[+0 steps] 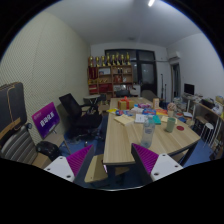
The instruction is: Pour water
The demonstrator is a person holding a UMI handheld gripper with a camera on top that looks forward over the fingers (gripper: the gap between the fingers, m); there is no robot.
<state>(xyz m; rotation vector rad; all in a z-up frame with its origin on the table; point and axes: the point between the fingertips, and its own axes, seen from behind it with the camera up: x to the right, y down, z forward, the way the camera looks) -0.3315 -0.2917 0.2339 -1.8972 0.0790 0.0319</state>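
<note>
Nearest the lens, the gripper (117, 163) is hovering level above the near end of a long wooden table (122, 145), its two fingers spreading wide apart with nothing between them, each showing a flat magenta pad (146, 159). Just beyond the fingers, a clear plastic bottle (148, 134) is standing upright among small cups and clutter on the pale, smooth tabletop. Beside the table, a black office chair (73, 110) is sitting; farther back, shelves (112, 72) are lining the wall.
</note>
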